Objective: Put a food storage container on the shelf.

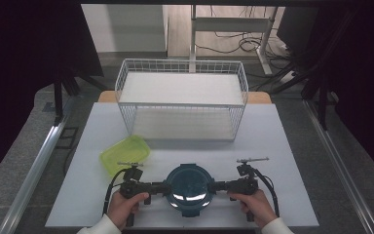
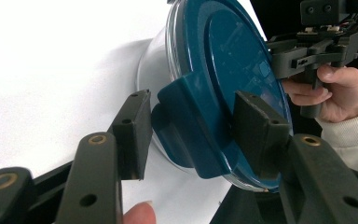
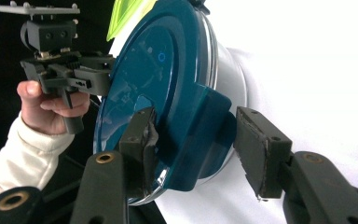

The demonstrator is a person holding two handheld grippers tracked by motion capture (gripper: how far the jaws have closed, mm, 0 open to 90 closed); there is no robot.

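- The round container [image 1: 189,187], a clear bowl with a dark blue lid [image 2: 233,70], stood on the white table [image 1: 282,146] at its near edge, between the two grippers.
- The left gripper [image 1: 164,187] met the container from the left. In the left gripper view its jaws straddled a blue latch tab [image 2: 191,126] on the lid's rim: one pad lay against the lid's top face, while the other stood just clear of the tab.
- The right gripper [image 1: 213,185] met the opposite side. Its jaws bracketed the matching tab [image 3: 200,135]; one pad touched the lid's face, the other stood apart with a visible gap.
- A green lid [image 1: 125,153] lay on the table to the left, near the container.
- A white wire basket [image 1: 182,97] stood farther back, well apart.
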